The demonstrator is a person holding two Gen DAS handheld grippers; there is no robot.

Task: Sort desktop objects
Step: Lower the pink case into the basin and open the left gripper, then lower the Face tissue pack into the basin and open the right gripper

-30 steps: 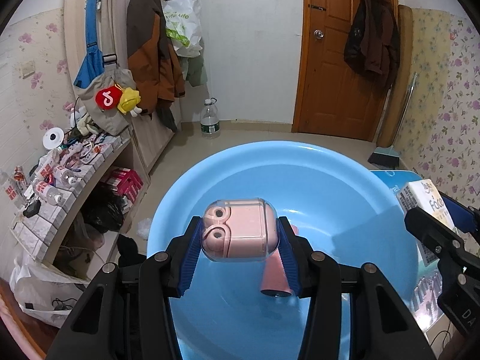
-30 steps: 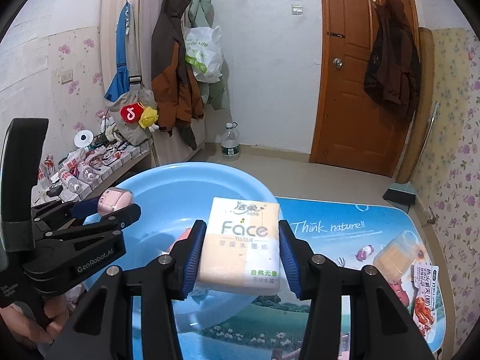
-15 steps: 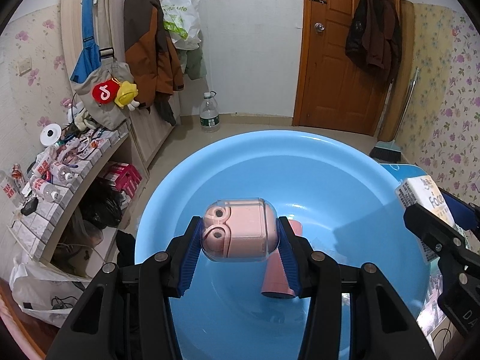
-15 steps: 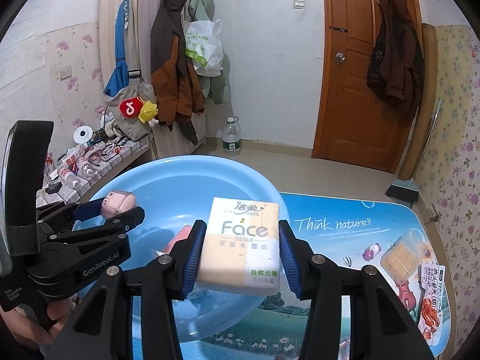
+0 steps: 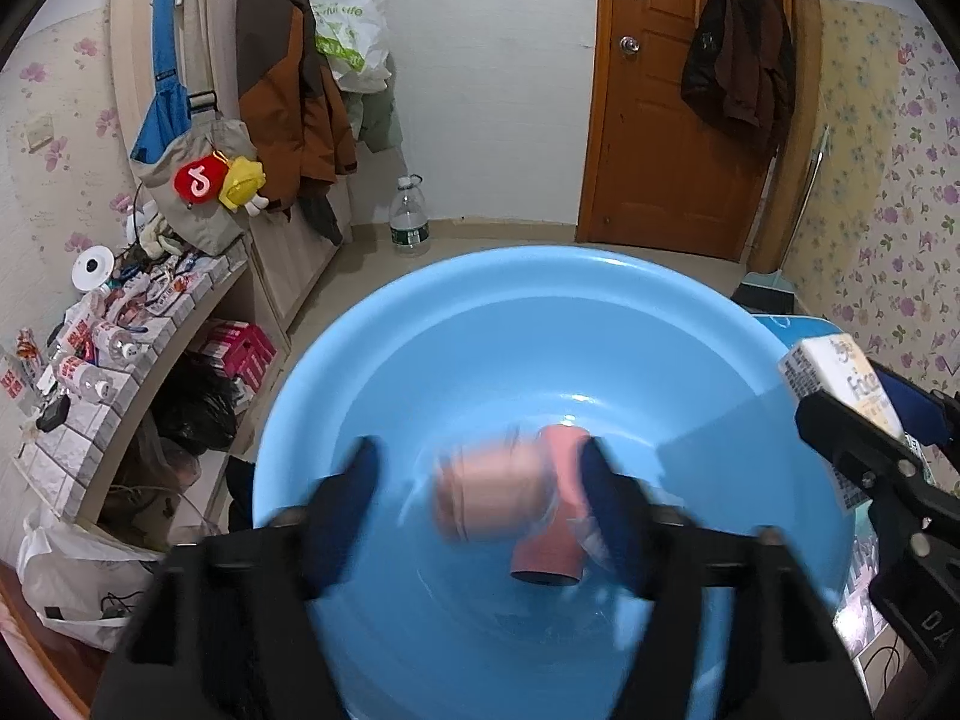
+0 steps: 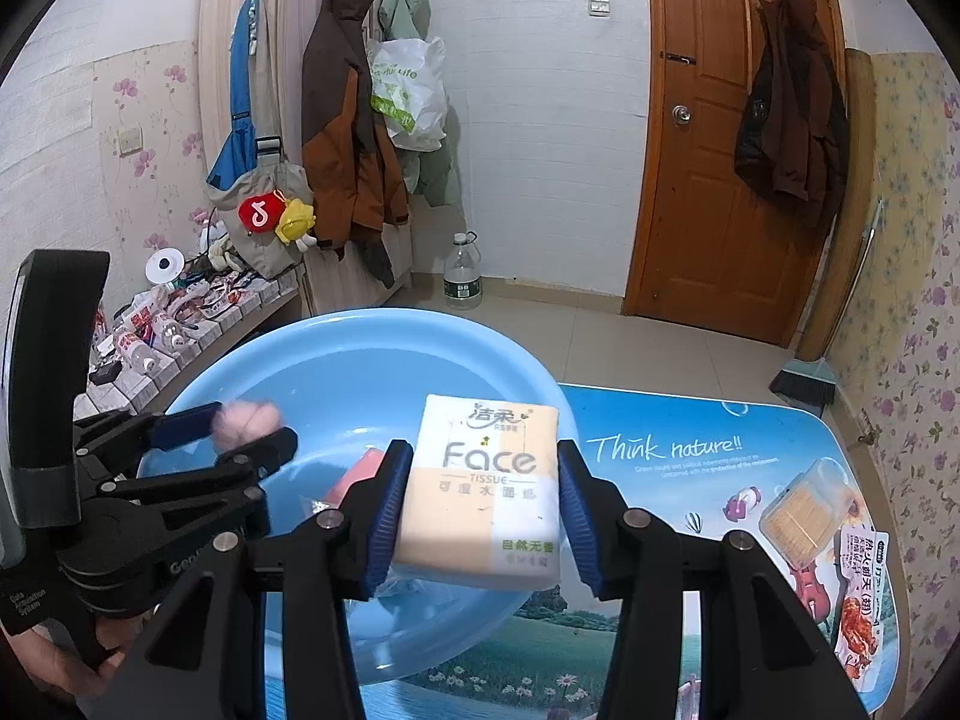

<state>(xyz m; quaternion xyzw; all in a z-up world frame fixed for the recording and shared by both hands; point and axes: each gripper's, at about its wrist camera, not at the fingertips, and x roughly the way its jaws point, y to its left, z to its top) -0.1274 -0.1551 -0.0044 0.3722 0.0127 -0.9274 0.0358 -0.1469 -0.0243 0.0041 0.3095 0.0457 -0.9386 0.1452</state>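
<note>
My left gripper (image 5: 480, 498) is open over the blue basin (image 5: 420, 348), its fingers blurred and spread wide. The pink earbud case (image 5: 489, 501) is loose between them, blurred, in mid-air above the basin floor. A pink cylinder (image 5: 552, 546) lies in the basin under it. My right gripper (image 6: 480, 504) is shut on the Face tissue pack (image 6: 489, 480) and holds it above the basin's (image 6: 336, 348) right rim. The left gripper (image 6: 240, 432) and pink case (image 6: 249, 417) show at the left of the right wrist view. The tissue pack also shows in the left wrist view (image 5: 840, 378).
The basin stands on a table with a blue printed cover (image 6: 690, 468). A clear box of toothpicks (image 6: 804, 516) and a snack packet (image 6: 864, 588) lie at the table's right end. A cluttered shelf (image 5: 102, 330) runs along the left wall.
My left gripper has opened wide and let go of the pink earbud case, which is dropping toward the basin. The right gripper still holds the tissue pack, nearly still.
</note>
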